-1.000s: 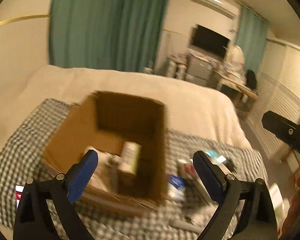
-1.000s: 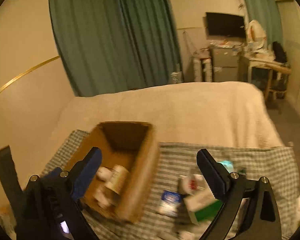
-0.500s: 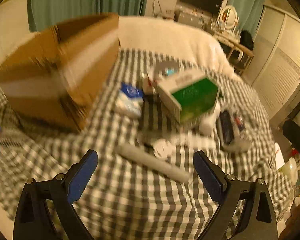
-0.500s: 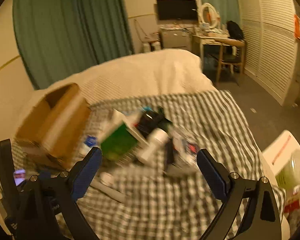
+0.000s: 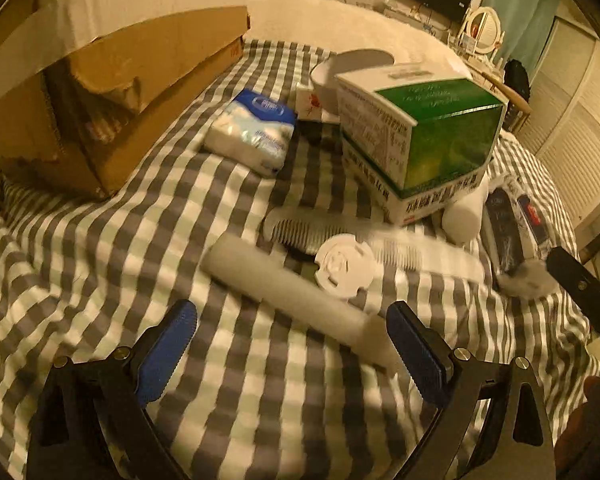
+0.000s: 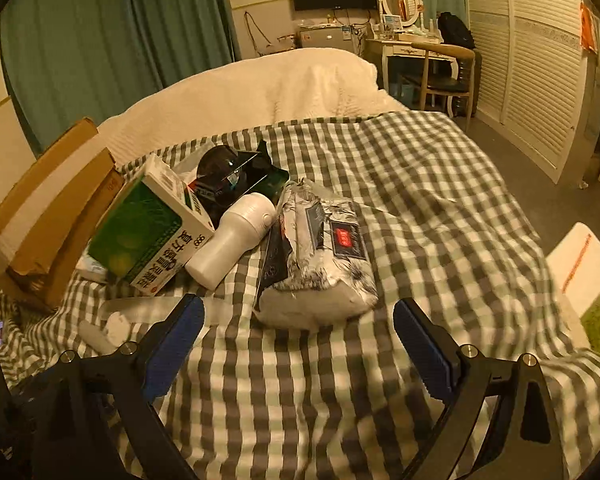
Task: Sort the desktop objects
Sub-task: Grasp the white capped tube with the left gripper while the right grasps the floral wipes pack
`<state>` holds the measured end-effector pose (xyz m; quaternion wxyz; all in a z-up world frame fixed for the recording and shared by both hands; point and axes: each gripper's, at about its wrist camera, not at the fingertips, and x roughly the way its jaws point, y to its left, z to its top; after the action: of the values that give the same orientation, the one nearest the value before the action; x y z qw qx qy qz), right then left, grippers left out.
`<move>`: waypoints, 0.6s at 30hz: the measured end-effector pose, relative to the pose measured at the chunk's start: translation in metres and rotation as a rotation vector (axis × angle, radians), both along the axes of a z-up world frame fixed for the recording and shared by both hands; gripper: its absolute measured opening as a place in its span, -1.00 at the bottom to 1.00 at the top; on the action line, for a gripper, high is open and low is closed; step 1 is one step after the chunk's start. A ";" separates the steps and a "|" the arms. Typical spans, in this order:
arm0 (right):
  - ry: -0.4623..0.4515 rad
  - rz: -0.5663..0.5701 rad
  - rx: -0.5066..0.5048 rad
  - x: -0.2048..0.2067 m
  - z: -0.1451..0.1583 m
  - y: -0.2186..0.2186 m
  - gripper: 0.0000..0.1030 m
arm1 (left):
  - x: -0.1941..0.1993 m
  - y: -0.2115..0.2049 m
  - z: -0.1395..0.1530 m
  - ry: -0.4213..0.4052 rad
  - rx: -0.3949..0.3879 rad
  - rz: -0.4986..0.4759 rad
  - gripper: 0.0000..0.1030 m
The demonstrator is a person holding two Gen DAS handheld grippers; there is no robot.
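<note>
My left gripper [image 5: 292, 344] is open, low over the checked cloth, with a grey tube [image 5: 296, 296] lying just ahead between its fingers. Beyond the tube lie a white round cap [image 5: 344, 266], a white comb [image 5: 364, 240], a green and white box [image 5: 416, 140] and a blue tissue pack [image 5: 252, 132]. The cardboard box [image 5: 112, 68] stands at the left. My right gripper [image 6: 300, 344] is open too, facing a black and white wipes pack [image 6: 320, 256]. A white bottle [image 6: 232, 236] and the green box [image 6: 148, 224] lie left of that pack.
A dark glossy packet [image 6: 236, 176] lies behind the bottle. A white bowl [image 5: 352, 76] sits behind the green box. The checked cloth [image 6: 420, 184] covers the bed; its right side drops to the floor. A desk and chair [image 6: 440, 68] stand at the back right.
Both grippers dropped from above the cardboard box to just over the cloth. The left now faces the grey tube, the right the wipes pack. Both stayed open.
</note>
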<state>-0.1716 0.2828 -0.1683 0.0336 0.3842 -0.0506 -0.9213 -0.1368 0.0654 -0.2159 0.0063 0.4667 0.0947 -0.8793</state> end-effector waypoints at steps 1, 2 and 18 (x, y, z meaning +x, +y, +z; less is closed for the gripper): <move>0.013 -0.002 0.016 -0.004 -0.002 0.000 0.86 | -0.002 0.002 -0.002 0.001 -0.007 -0.003 0.87; 0.026 -0.005 0.028 -0.008 -0.004 0.001 0.86 | -0.005 0.005 -0.005 -0.005 -0.025 -0.004 0.72; -0.014 0.029 0.064 -0.038 -0.038 0.004 0.19 | 0.004 0.007 -0.003 0.007 -0.048 -0.060 -0.72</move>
<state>-0.2100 0.2873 -0.2059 0.0345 0.3922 -0.0158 -0.9191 -0.1327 0.0723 -0.2191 -0.0091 0.4661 0.0599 -0.8827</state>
